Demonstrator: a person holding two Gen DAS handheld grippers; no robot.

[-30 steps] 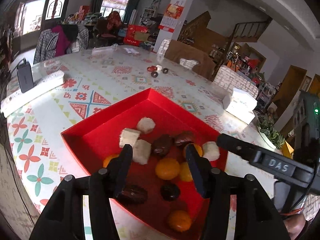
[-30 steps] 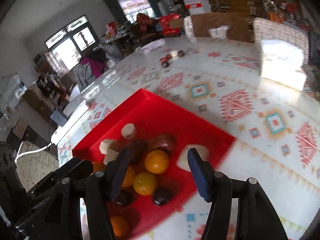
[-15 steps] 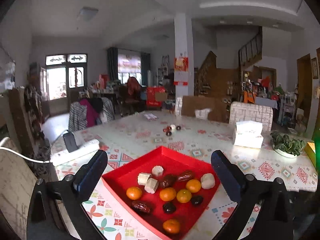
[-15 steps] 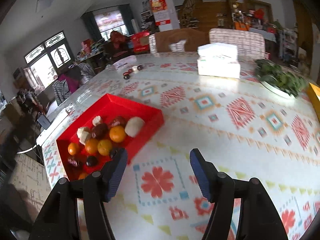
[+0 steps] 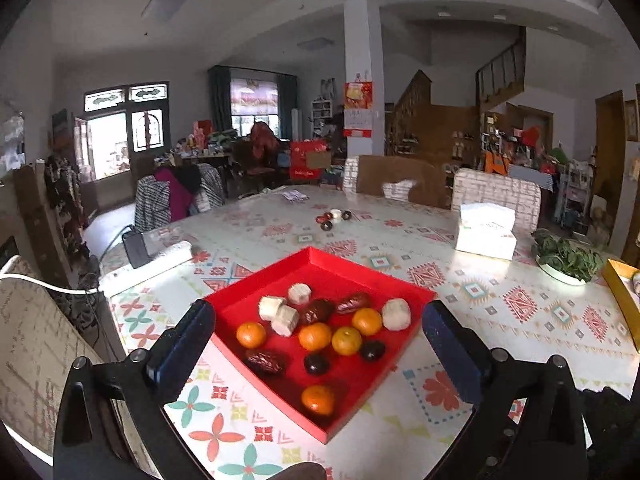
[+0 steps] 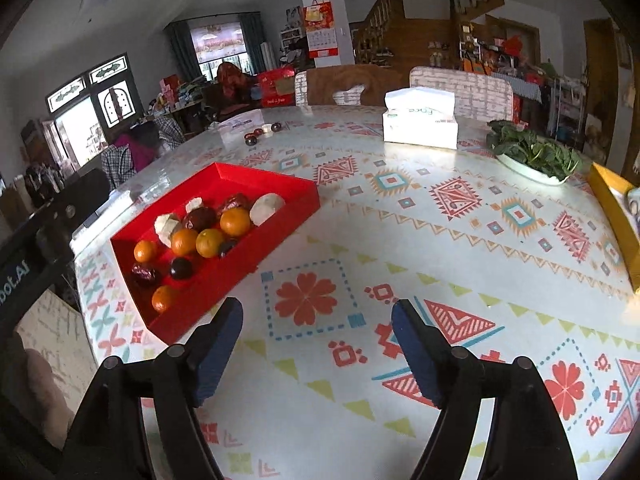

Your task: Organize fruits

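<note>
A red tray (image 5: 320, 258) sits on the patterned table and holds several oranges (image 5: 315, 336), dark dates (image 5: 266, 361) and white chunks (image 5: 396, 314). My left gripper (image 5: 318, 350) is wide open and empty, held above the tray's near side. The tray also shows in the right wrist view (image 6: 264, 174) at the left. My right gripper (image 6: 318, 350) is open and empty over bare tablecloth to the right of the tray. A few loose dark fruits (image 5: 332, 218) lie far back on the table.
A white tissue box (image 5: 486, 230) and a plate of greens (image 5: 566, 260) stand at the right. A yellow tray (image 6: 614, 206) lies at the far right edge. A power strip with charger (image 5: 146, 262) lies at the left. Chairs ring the table.
Both grippers pulled up and back from the tray. The left jaws opened much wider. The right gripper swung right, away from the tray, over the tablecloth.
</note>
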